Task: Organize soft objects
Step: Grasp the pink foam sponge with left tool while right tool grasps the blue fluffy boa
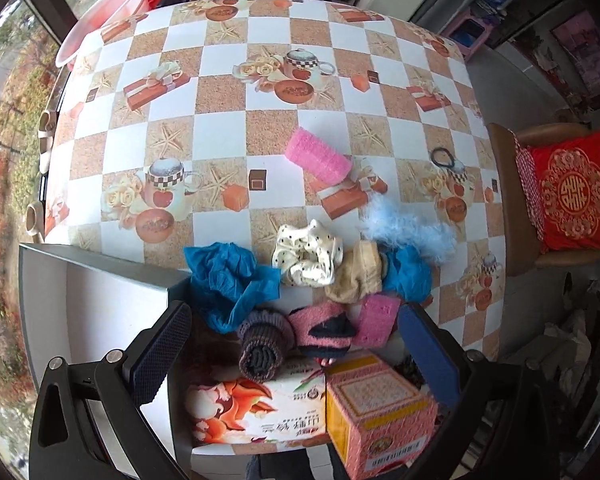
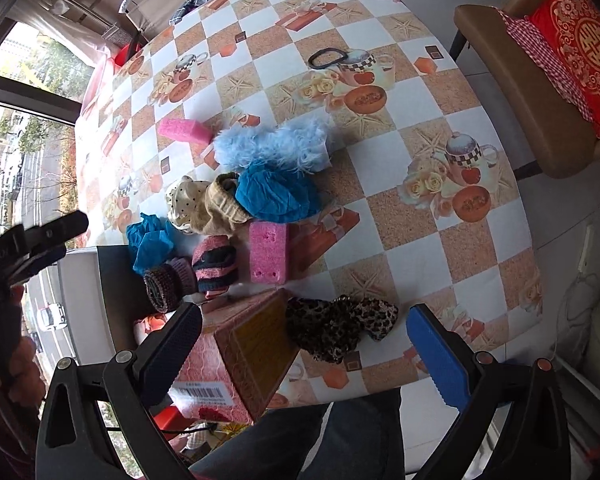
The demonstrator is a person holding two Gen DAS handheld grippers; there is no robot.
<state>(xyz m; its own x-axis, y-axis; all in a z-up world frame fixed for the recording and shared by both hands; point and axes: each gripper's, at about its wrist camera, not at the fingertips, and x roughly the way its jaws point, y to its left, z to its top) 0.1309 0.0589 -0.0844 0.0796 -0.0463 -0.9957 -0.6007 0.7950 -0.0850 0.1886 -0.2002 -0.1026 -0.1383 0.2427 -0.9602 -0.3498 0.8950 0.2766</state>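
Note:
A heap of soft things lies mid-table: a pale blue fluffy piece [image 2: 276, 146], blue cloth [image 2: 276, 194], a beige knit [image 1: 356, 276], a polka-dot scrunchie [image 1: 308, 256], a second blue cloth [image 1: 232, 280], a pink-navy sock [image 1: 324, 330], a purple knit sock [image 1: 262, 340] and a pink sponge [image 2: 268, 252]. Another pink sponge [image 1: 318, 158] lies farther off. My left gripper [image 1: 296, 356] hangs open above the socks, holding nothing. Open too, my right gripper [image 2: 304, 360] hovers over a leopard scrunchie [image 2: 336, 328].
A grey open box [image 1: 100, 292] sits at the table's left edge. A pink carton [image 2: 236, 360] and a tissue pack [image 1: 256, 412] stand near the front edge. A black hair tie [image 2: 328, 58] lies far right. A chair with a red cushion [image 2: 580, 40] stands beside the table.

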